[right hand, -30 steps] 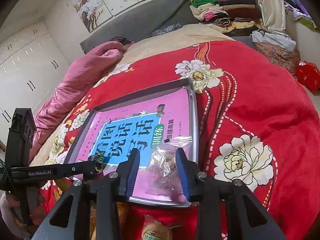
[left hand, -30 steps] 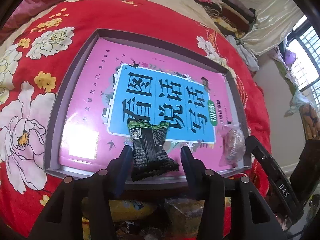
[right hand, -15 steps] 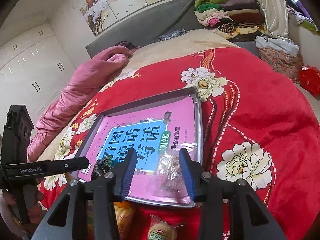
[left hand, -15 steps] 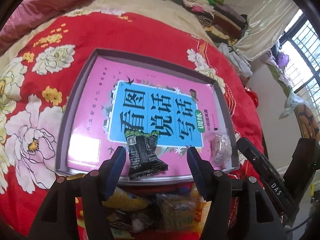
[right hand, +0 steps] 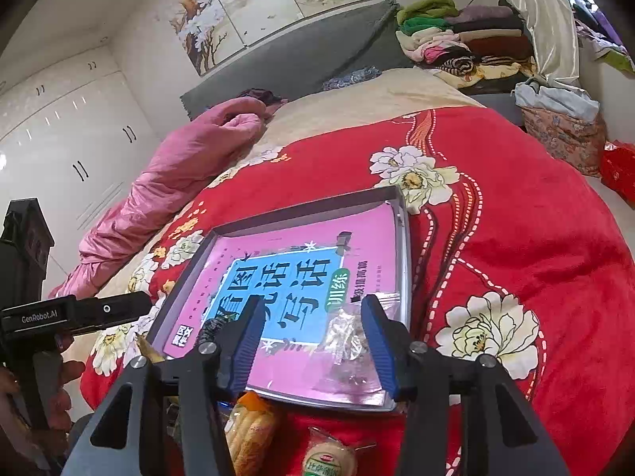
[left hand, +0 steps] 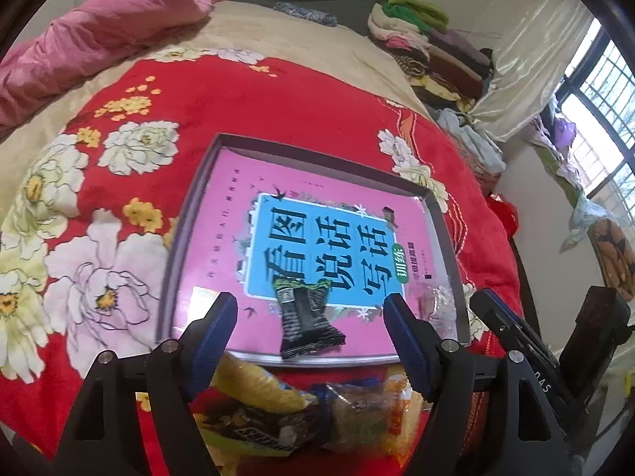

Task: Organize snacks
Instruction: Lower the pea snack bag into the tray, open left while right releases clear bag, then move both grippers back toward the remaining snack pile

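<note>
From the left wrist, the dark crinkled snack packet (left hand: 307,321) lay on the grey rectangular tray's (left hand: 186,238) near rim and could slide off; the left tongs (left hand: 311,337) gaped wide, empty. From the right wrist, the right tongs (right hand: 313,341) stood wide, holding nothing, flanking the clear plastic candy bag (right hand: 349,345) in that tray's near right corner.

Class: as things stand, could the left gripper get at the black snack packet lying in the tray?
Probably yes. The left gripper is open, its jaws spread wider than the black snack packet, which lies between them on the pink book in the tray, nothing covering it.
</note>
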Motion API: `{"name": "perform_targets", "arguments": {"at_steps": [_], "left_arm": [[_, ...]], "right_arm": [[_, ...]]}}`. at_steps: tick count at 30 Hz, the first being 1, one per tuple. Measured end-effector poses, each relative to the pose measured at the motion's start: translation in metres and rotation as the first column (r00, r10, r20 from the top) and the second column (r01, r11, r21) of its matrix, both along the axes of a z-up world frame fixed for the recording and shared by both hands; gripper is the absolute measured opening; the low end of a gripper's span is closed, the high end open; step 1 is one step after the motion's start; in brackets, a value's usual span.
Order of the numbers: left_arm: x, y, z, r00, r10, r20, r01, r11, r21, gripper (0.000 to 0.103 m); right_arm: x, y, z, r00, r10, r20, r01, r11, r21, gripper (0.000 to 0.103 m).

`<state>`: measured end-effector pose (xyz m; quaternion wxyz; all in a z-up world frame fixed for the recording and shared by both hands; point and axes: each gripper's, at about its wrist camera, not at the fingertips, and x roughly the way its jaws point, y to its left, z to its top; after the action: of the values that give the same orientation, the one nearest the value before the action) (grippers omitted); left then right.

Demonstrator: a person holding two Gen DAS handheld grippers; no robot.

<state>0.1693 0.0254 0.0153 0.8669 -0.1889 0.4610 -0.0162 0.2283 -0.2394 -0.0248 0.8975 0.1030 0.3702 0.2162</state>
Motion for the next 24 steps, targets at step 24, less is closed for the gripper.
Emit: {"name": "perform_targets", "arguments": {"at_steps": [24], "left_arm": [[-0.048,0.032,0.020,0.998,0.052,0.025,-0.053,0.998,0.031,0.078]], "right_arm": [[-0.019,0.010,0.009,0.997,0.054,0.060,-0.051,0.997,-0.053,0.059]]}}
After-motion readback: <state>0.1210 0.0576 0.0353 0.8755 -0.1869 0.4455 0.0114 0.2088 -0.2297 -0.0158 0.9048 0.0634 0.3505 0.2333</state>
